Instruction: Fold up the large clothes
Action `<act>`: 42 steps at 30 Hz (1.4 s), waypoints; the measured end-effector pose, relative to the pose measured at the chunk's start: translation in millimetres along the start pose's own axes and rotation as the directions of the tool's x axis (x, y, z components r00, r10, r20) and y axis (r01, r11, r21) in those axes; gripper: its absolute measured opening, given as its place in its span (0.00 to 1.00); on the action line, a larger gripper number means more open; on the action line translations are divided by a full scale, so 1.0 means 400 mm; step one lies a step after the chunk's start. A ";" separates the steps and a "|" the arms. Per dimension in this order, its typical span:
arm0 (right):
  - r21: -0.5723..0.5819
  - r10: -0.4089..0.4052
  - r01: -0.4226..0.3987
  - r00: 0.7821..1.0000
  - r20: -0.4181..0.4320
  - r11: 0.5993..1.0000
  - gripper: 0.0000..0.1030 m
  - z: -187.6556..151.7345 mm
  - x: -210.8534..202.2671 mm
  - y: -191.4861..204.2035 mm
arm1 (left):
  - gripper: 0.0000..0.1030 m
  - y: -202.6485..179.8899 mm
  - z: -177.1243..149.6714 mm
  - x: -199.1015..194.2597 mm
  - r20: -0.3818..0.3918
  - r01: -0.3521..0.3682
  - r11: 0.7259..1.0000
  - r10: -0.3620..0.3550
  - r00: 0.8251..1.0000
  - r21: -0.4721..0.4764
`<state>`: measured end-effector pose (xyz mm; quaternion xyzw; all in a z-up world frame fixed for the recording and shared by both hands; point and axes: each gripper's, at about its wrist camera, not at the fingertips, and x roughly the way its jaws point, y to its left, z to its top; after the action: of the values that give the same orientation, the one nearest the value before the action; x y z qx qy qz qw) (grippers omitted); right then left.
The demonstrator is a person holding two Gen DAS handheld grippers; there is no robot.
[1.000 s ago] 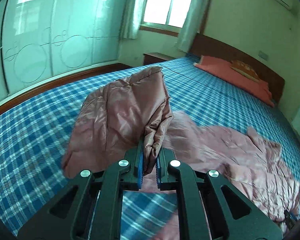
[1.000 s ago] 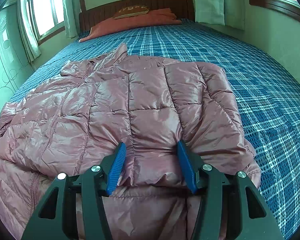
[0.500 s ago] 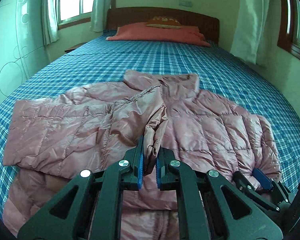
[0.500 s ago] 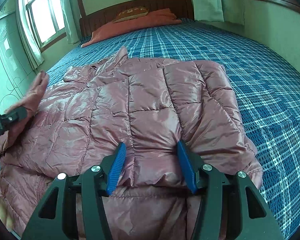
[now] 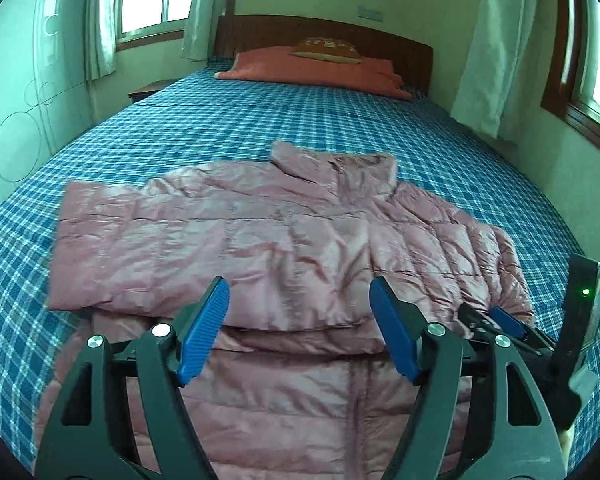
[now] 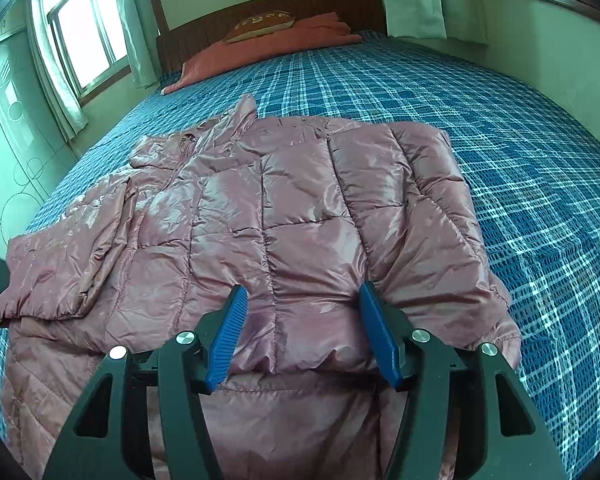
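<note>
The pink jacket (image 5: 284,240) lies flat on the bed (image 5: 300,120), plaid bare beyond every edge. The left gripper (image 5: 300,320) has just spread, gripping nothing; the right gripper (image 6: 300,328) stands apart over the folded sleeve's cuff.

A wide bed (image 5: 260,128) with a blue plaid sheet carries everything. A pink quilted puffer jacket (image 5: 284,236) lies flat across its near half, both sleeves folded over the front, collar toward the wooden headboard (image 5: 380,46). At the head lies a folded salmon blanket (image 5: 320,72), a brown pillow (image 5: 328,46) on it.
</note>
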<state>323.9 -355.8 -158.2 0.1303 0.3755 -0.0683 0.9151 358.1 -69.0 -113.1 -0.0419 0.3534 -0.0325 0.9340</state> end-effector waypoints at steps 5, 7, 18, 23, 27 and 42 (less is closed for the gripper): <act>0.001 0.140 -0.140 0.990 0.013 0.990 0.59 0.032 -0.029 0.118 | 0.73 0.232 0.024 -0.018 0.022 -0.162 0.983 0.165 0.986 -0.091; 0.006 0.197 -0.197 0.980 0.005 0.980 0.67 0.045 -0.015 0.172 | 0.73 0.323 0.025 -0.015 0.004 -0.215 0.967 0.217 0.976 -0.140; -0.054 0.198 -0.203 0.977 -0.081 0.978 0.09 0.036 0.064 0.302 | 0.73 0.526 0.001 0.002 -0.059 -0.277 0.927 0.271 0.961 -0.254; -0.042 0.107 -0.107 0.994 0.006 0.993 0.08 0.070 -0.017 0.167 | 0.74 0.521 0.013 0.007 -0.043 -0.254 0.932 0.252 0.967 -0.259; -0.043 -0.012 0.012 1.000 0.000 0.999 0.08 0.071 -0.014 0.048 | 0.74 0.497 0.018 0.032 -0.051 -0.243 0.939 0.238 0.970 -0.244; 0.027 -0.067 0.065 0.994 0.089 0.998 0.29 0.109 -0.056 -0.048 | 0.74 0.400 0.072 0.112 -0.059 -0.227 0.964 0.220 0.974 -0.139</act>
<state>333.1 -386.1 -116.1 0.1254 0.3373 -0.1090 0.9266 415.5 87.7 -137.1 -0.0685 0.3775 0.0979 0.9183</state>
